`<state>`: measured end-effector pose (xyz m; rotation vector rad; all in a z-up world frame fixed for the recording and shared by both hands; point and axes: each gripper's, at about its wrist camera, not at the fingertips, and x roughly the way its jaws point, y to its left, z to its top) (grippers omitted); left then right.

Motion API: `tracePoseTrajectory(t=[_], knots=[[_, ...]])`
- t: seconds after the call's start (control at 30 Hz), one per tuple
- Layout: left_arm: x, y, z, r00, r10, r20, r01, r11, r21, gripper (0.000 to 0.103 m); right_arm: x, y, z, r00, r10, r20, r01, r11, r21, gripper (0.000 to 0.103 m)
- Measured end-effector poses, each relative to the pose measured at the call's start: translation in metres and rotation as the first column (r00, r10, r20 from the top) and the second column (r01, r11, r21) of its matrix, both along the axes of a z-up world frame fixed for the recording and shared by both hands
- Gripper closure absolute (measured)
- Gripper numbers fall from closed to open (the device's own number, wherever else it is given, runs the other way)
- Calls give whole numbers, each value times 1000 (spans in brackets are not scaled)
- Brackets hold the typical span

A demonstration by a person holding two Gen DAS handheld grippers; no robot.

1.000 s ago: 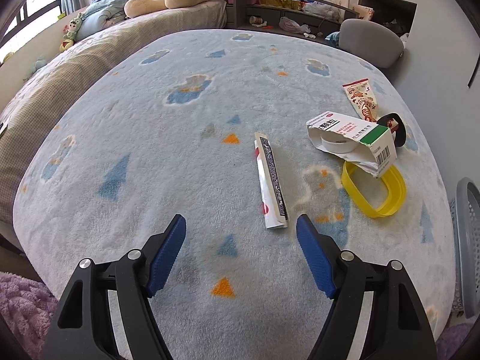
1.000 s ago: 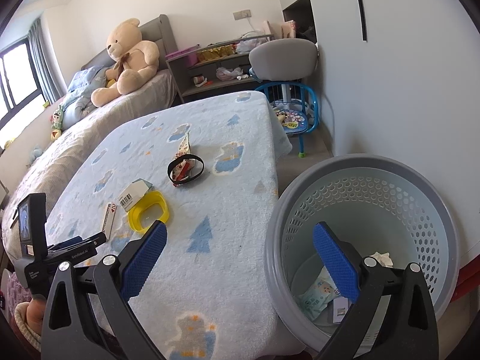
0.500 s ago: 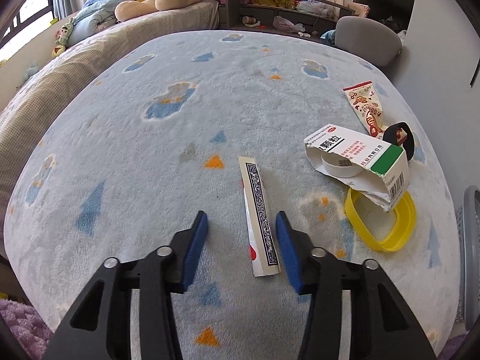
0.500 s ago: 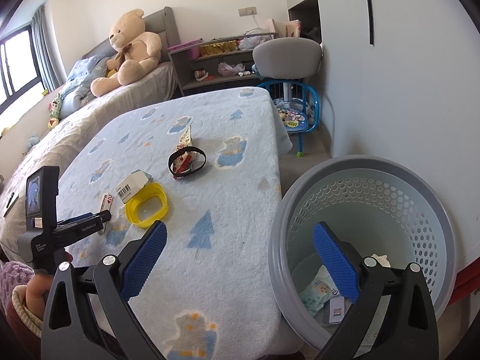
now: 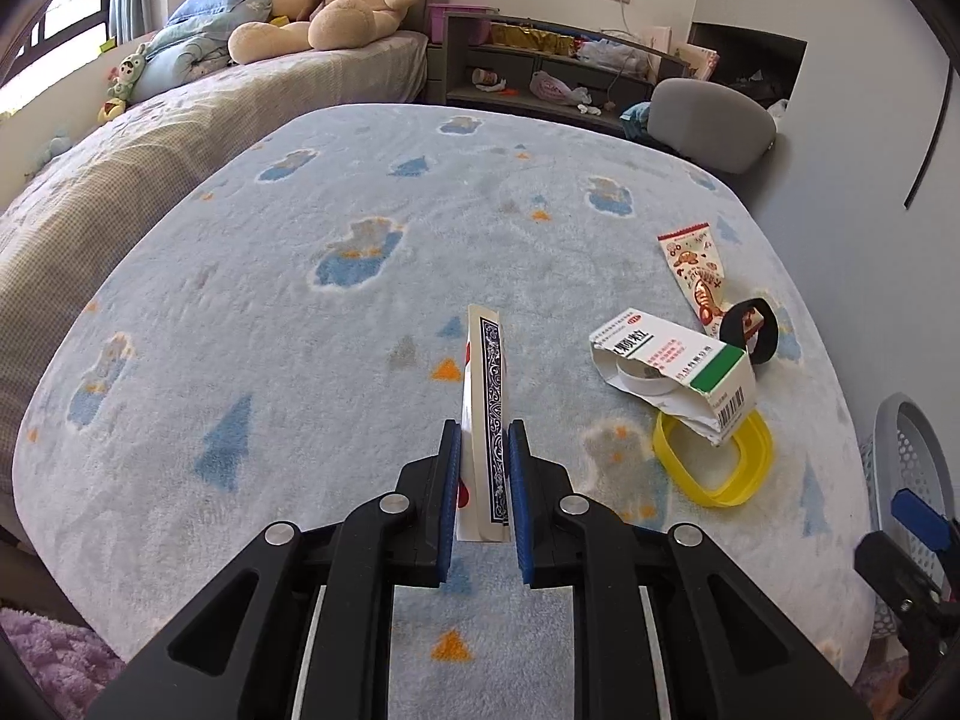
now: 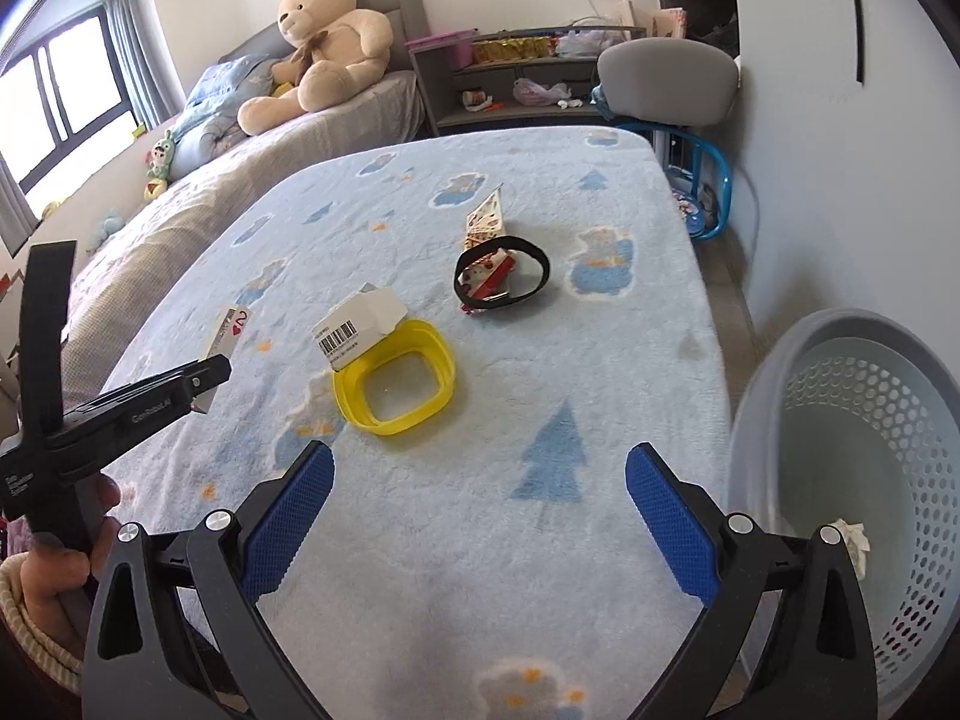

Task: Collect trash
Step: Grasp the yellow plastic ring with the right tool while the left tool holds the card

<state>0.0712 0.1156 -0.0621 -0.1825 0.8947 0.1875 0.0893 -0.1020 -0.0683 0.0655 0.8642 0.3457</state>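
My left gripper (image 5: 485, 438) is shut on a flat playing-card box (image 5: 485, 396), which stands on edge between the blue pads and tilts up off the light blue blanket (image 5: 300, 330). From the right wrist view the same box (image 6: 227, 333) sticks up out of the left gripper (image 6: 207, 387). A torn white medicine box (image 5: 678, 369) (image 6: 360, 324) leans on a yellow ring lid (image 5: 717, 459) (image 6: 396, 384). Beyond them lie a snack wrapper (image 5: 696, 276) (image 6: 486, 225) and a black ring (image 5: 750, 339) (image 6: 503, 271). My right gripper (image 6: 477, 480) hangs open over the blanket's near edge, nothing between its fingers.
A grey perforated basket (image 6: 858, 480) (image 5: 912, 456) stands on the floor right of the table, with some trash inside. A grey chair (image 6: 666, 78), a shelf (image 5: 540, 69) and a bed with a teddy bear (image 5: 336, 0) sit behind. A hand (image 6: 66, 564) holds the left gripper.
The left gripper's jaws closed around the card box and lifted it on edge off the blanket. The right gripper swung left, from over the basket to over the blanket.
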Motion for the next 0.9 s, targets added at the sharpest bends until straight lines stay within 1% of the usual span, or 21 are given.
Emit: tracePoseTrajectory(t=[0.17,0.27,0.37,0.47,0.67,0.9], knots=[[0,26,3,998,60,9,-59,998,-34,87,22,25,-14,1000,20,-18,-21,998,-60,7],[1,33,0,997,72,-1,-72,996,-43,87,34,38,-22,998,48,-28,-52,990,-128,7],[2,39,-3,997,82,-7,-82,995,-48,87,44,46,-28,996,71,-46,-77,984,-159,7],[3,46,-4,995,95,-13,-95,993,-64,87,53,53,-32,995,80,-57,-89,983,-163,7],[4,53,-8,994,106,-22,-108,991,-84,87,64,66,-39,988,123,-97,-135,981,-136,7],[6,53,-11,994,108,-31,-110,990,-93,87,63,77,-41,988,125,-89,-137,980,-147,8]])
